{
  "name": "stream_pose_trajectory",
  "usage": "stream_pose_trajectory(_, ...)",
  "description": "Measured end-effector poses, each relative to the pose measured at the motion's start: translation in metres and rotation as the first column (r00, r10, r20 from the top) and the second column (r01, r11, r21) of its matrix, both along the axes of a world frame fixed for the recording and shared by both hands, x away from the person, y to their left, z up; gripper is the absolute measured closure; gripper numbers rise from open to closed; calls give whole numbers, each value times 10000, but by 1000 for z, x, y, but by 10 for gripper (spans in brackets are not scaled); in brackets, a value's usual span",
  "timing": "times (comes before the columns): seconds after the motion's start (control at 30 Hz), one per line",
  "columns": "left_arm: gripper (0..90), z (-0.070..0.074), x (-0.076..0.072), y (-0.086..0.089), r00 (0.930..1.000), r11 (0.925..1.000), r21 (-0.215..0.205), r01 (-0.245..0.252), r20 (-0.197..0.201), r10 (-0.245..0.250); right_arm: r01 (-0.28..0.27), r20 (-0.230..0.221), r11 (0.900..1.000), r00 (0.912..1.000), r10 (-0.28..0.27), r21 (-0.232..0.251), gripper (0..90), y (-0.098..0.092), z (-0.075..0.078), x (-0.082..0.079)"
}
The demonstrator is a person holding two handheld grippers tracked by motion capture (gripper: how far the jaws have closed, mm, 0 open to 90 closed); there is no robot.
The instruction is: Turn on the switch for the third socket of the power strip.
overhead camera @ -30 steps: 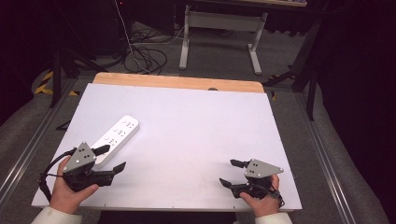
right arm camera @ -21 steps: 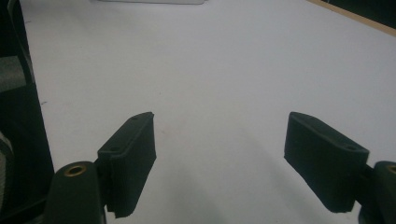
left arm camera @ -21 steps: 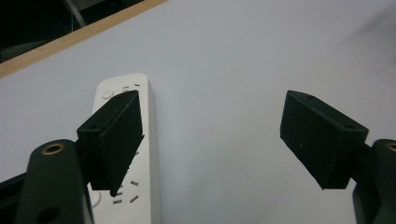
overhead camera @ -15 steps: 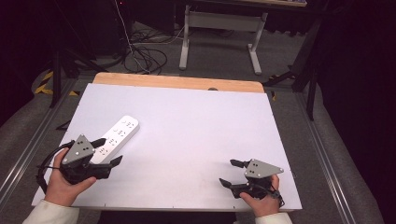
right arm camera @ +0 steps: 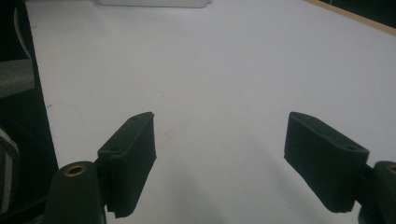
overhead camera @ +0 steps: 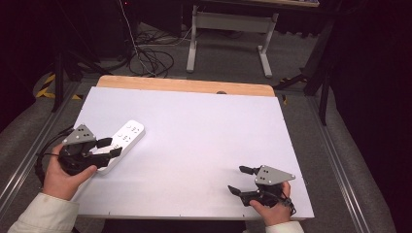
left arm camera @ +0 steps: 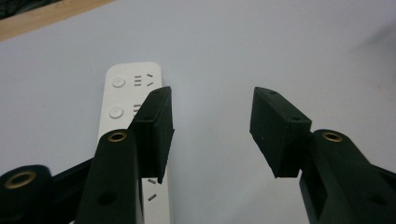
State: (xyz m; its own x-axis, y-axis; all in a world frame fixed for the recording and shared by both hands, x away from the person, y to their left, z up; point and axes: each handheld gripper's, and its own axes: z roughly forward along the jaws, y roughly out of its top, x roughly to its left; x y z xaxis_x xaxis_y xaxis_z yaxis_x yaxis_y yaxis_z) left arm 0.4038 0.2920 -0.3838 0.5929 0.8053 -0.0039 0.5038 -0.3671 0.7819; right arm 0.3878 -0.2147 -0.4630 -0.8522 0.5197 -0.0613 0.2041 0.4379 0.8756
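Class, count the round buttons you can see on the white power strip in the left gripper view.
2, on the power strip: one near its far end, one just behind it. More may be hidden under the left tool.

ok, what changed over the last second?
The left tongs moved up the table over the near end of the white power strip, and their jaws have just been closing; nothing is gripped, the strip lies under one jaw. Right tongs stayed open and still; the strip has not shifted.

On the counter (overhead camera: 194, 126): power strip (overhead camera: 124, 143) at left, lying diagonally. Left hand-held gripper (overhead camera: 109, 147) over the strip's near end. Right hand-held gripper (overhead camera: 242, 179) at the near right corner, well apart from both.
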Motion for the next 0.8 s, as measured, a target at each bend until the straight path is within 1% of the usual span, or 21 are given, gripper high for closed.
stream_pose_trajectory(0.03, 518, -1, 3, 1, 9999, 9999, -128, -73, -134, 71, 2, -6, 10000, 10000, -2, 24, 253, 0, 0, 0)
stream_pose_trajectory(0.07, 518, -1, 6, 2, 9998, 9999, -92, -108, -192, 106, 2, -6, 10000, 10000, -2, 24, 253, 0, 0, 0)
stream_pose_trajectory(0.1, 539, -1, 9, 3, 9991, 9995, -230, -215, -357, 207, -10, -33, 10000, 10000, 10, 41, 253, 0, 0, 0)
stream_pose_trajectory(0.13, 539, -2, 12, 4, 9987, 9992, -258, -310, -418, 299, -10, -33, 10000, 10000, 10, 41, 253, 0, 0, 0)
stream_pose_trajectory(0.17, 559, -2, 15, 5, 9979, 9986, -363, -396, -534, 376, -15, -48, 10000, 10000, 15, 24, 253, 0, -1, 1)
stream_pose_trajectory(0.23, 572, -3, 21, 6, 9956, 9972, -390, -644, -707, 615, -33, -56, 10000, 10000, 33, 22, 253, 0, -1, 1)
stream_pose_trajectory(0.27, 591, -4, 24, 7, 9947, 9968, -373, -710, -774, 680, -60, -77, 10000, 10000, 60, 36, 253, 0, -1, 1)
stream_pose_trajectory(0.3, 591, -4, 27, 7, 9931, 9956, -468, -806, -895, 762, -60, -77, 10000, 10000, 60, 36, 253, 0, -1, 1)
stream_pose_trajectory(0.33, 603, -4, 30, 8, 9922, 9952, -429, -875, -925, 833, -61, -76, 10000, 10000, 61, 58, 253, 0, -1, 1)
stream_pose_trajectory(0.4, 608, -5, 34, 8, 9896, 9937, -485, -1014, -1077, 957, -60, -71, 10000, 10000, 60, 60, 253, -1, -1, 1)
stream_pose_trajectory(0.43, 616, -5, 37, 8, 9894, 9936, -389, -1062, -1040, 1017, -54, -72, 10000, 10000, 55, 66, 253, -1, -1, 1)
stream_pose_trajectory(0.47, 616, -5, 38, 8, 9884, 9934, -313, -1101, -1085, 1061, -54, -72, 10000, 10000, 55, 66, 253, -1, -1, 1)
stream_pose_trajectory(0.5, 609, -5, 41, 8, 9895, 9939, -112, -1094, -963, 1078, -57, -81, 10000, 10000, 57, 68, 253, -1, -1, 1)
stream_pose_trajectory(0.53, 599, -6, 43, 8, 9917, 9943, 172, -1054, -721, 1063, -66, -79, 10000, 9999, 67, 71, 253, -1, -1, 1)
stream_pose_trajectory(0.57, 599, -8, 45, 8, 9932, 9943, 315, -1016, -536, 1031, -66, -79, 10000, 9999, 67, 71, 253, -1, -1, 1)
stream_pose_trajectory(0.6, 593, -9, 47, 9, 9938, 9943, 410, -983, -489, 1003, -78, -87, 9999, 9999, 79, 82, 252, -1, -1, 1)
stream_pose_trajectory(0.63, 594, -9, 50, 10, 9934, 9936, 515, -1010, -500, 1036, -82, -87, 9999, 9999, 83, 74, 251, -1, -1, 1)
stream_pose_trajectory(0.7, 601, -10, 55, 12, 9913, 9936, 344, -1078, -716, 1101, -64, -89, 9999, 9999, 65, 96, 251, -1, -1, 1)
stream_pose_trajectory(0.77, 607, -11, 61, 14, 9886, 9926, 318, -1173, -916, 1197, -59, -99, 9999, 9999, 60, 110, 251, -2, -1, 2)
stream_pose_trajectory(0.8, 609, -12, 64, 15, 9871, 9917, 420, -1215, -996, 1251, -60, -92, 9999, 9999, 61, 80, 251, -2, -1, 2)
